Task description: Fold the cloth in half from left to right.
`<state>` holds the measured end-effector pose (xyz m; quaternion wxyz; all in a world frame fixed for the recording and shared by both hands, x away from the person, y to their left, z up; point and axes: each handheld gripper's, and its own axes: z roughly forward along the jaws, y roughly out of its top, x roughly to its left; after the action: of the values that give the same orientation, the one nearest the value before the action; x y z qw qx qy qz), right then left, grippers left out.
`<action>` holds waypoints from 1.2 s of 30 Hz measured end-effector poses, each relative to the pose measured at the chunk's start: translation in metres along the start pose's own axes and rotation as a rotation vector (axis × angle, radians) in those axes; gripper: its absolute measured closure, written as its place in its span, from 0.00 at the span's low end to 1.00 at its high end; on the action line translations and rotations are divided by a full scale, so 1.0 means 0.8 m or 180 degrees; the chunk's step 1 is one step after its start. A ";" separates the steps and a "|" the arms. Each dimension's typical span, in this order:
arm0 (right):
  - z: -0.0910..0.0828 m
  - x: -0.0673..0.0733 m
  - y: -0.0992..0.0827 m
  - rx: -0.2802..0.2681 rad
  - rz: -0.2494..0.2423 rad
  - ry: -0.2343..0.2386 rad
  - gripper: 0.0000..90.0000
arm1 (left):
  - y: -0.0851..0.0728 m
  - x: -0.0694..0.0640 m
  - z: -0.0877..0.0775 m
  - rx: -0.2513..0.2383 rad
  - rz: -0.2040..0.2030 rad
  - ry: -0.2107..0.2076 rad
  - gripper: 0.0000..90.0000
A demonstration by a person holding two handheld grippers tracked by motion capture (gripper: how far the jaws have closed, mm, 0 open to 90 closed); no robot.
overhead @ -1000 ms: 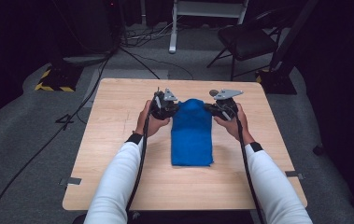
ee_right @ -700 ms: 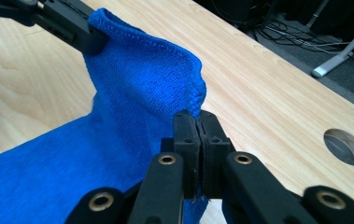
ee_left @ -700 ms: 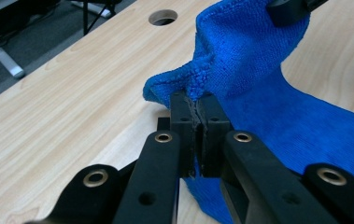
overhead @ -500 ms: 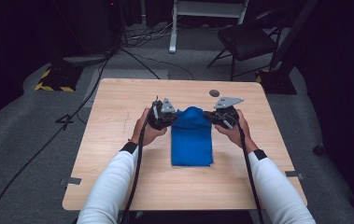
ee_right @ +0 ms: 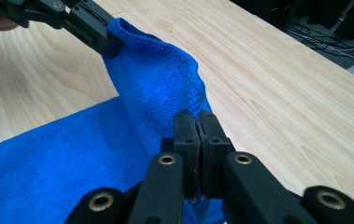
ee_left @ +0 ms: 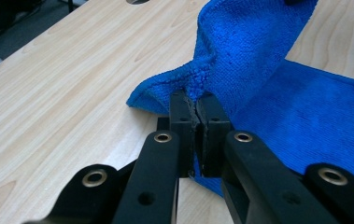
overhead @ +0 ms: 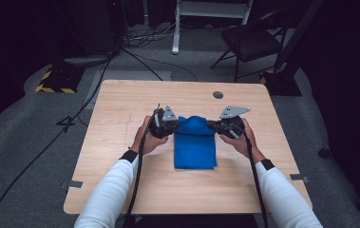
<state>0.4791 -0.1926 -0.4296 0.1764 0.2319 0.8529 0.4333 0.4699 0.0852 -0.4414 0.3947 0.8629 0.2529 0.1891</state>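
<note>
Mid-fold, I reckon: left gripper (overhead: pixel 173 124) and right gripper (overhead: pixel 214 126) each clamped tight on a far corner of the cloth (overhead: pixel 195 149), centre frame on the table (overhead: pixel 120 104). Next: carry both corners evenly toward the near edge.

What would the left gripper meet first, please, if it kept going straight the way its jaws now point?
Probably the raised fold of the blue microfibre cloth that the left gripper is pinching; beyond that, likely the right gripper facing it, though depth is hard to judge.

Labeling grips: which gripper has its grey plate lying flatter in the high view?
The right gripper, beside the blue microfibre cloth; the left gripper shows its plate upright.
</note>
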 end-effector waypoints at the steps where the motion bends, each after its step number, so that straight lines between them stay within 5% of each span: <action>1: -0.001 0.001 -0.001 -0.0003 -0.0001 0.0005 0.98 | -0.001 -0.002 0.000 0.0004 0.0008 -0.0003 0.96; 12: -0.014 0.011 -0.019 -0.0004 -0.0035 0.0142 0.98 | -0.015 -0.023 -0.009 -0.0026 0.0108 -0.0105 0.96; 36: -0.029 0.053 -0.056 0.0179 -0.0247 0.0413 0.96 | -0.048 -0.064 -0.026 0.0180 0.0526 -0.0246 0.91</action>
<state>0.4215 -0.2078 -0.4575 0.1307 0.1750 0.8827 0.4161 0.4065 0.0891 -0.4649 0.3627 0.8982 0.1707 0.1804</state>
